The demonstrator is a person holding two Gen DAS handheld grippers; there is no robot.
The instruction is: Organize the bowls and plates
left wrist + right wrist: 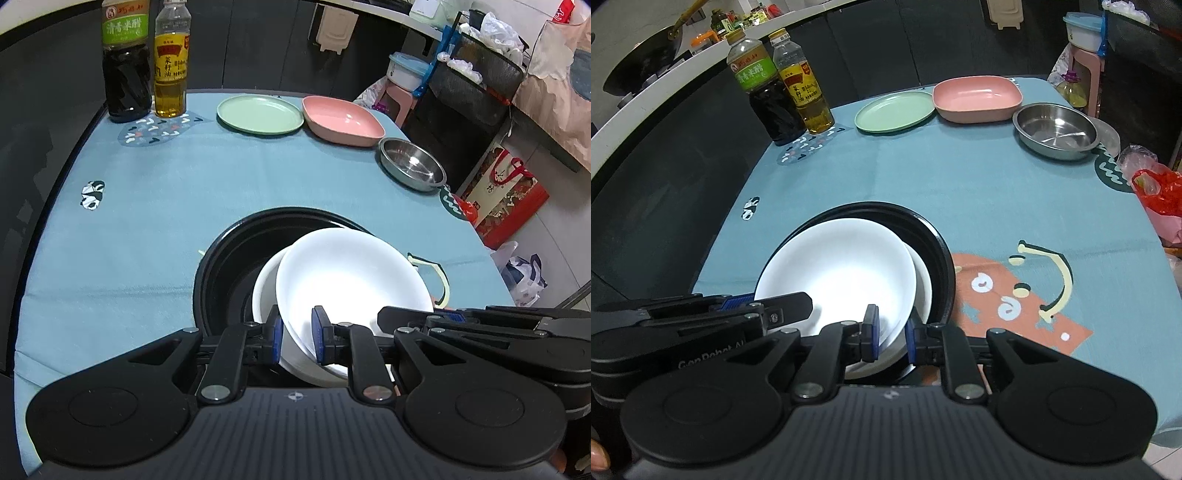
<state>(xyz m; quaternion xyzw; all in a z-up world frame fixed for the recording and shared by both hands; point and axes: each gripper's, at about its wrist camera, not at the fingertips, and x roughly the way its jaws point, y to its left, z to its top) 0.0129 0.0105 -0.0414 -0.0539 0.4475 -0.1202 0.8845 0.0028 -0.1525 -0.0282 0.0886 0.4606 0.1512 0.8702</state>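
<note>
Both grippers pinch the white plate's near rim.
Your left gripper [297, 338] and right gripper [890, 334], fingers narrow, clamp the white plate [351, 273]; lower it level beyond them into the black pan [221, 258].

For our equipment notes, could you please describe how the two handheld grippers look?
Both the left gripper and right gripper are matte black, with ribbed bodies, round discs at either side, silver pivot bolts and blue pads on the fingers. The left one carries partly legible white lettering.
</note>
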